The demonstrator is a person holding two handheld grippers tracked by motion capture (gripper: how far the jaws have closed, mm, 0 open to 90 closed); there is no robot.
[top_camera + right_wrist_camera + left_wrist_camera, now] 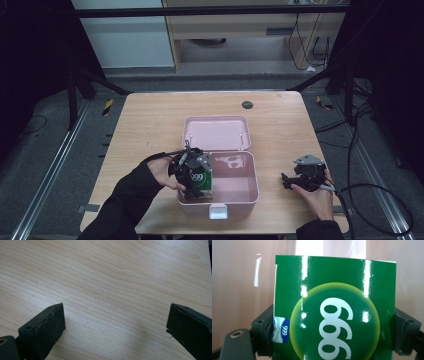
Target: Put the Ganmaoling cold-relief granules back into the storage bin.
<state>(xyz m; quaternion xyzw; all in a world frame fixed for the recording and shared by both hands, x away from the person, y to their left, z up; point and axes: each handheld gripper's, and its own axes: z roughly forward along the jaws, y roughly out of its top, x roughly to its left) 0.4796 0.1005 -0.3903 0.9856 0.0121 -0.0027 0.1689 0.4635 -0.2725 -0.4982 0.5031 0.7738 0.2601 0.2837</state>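
Observation:
A glossy green carton [334, 302] printed with "999" stands between the pads [265, 332] of my left gripper [334, 340], which press on its two sides. From above, the carton [201, 181] sits upright in the front left corner of an open pink plastic case [255, 176], and my left gripper [196, 189] reaches into the case from the left. My right gripper [286, 181] rests low over the wooden table [150, 125] to the right of the case. Its jaws stand wide apart in the right gripper view [113, 327], with bare wood [112, 277] between them.
The case's lid [216, 132] lies flat behind it. A white latch [218, 212] hangs at the case's front wall. A small black disc [247, 104] sits near the table's far edge. Dark frame legs and cables stand around the table on the floor.

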